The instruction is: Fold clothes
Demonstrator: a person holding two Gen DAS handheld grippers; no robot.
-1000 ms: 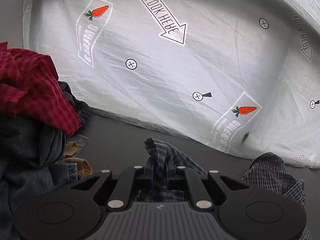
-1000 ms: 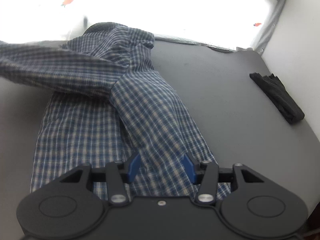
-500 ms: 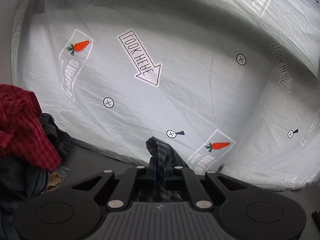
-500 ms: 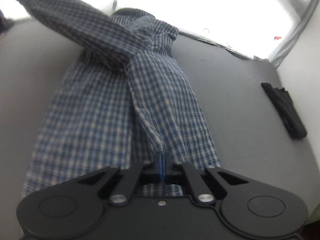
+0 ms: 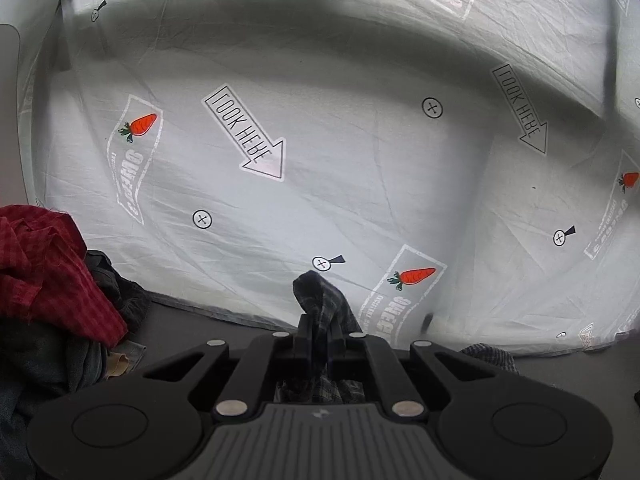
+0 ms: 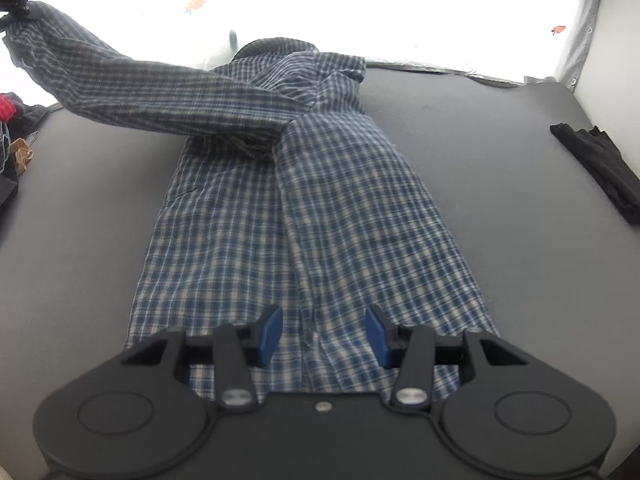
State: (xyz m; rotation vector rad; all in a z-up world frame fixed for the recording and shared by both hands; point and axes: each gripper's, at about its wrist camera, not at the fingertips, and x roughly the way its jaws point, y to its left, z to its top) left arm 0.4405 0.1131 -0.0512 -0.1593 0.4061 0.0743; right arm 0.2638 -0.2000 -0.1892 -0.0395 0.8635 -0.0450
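A staged recording setup rather than a lived-in room. A plain dark grey table (image 6: 460,168) stands against a hung white sheet (image 5: 320,80) printed with carrots, arrows and crosshair marks. A heap of clothes (image 5: 52,292) sits at the table's left end, a checked shirt (image 6: 304,220) lies spread in the middle, and a folded black garment (image 6: 596,168) rests at the right edge.

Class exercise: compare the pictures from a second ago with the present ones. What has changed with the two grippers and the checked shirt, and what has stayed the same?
The right hand-held gripper, shut on the shirt hem half a second ago, has let go and stands open over it. The left hand-held gripper has lifted the sleeve higher, stretching it up and leftward. Unchanged: the left stays clamped on the sleeve, the blue checked shirt body lies flat, the black cloth rests at right.
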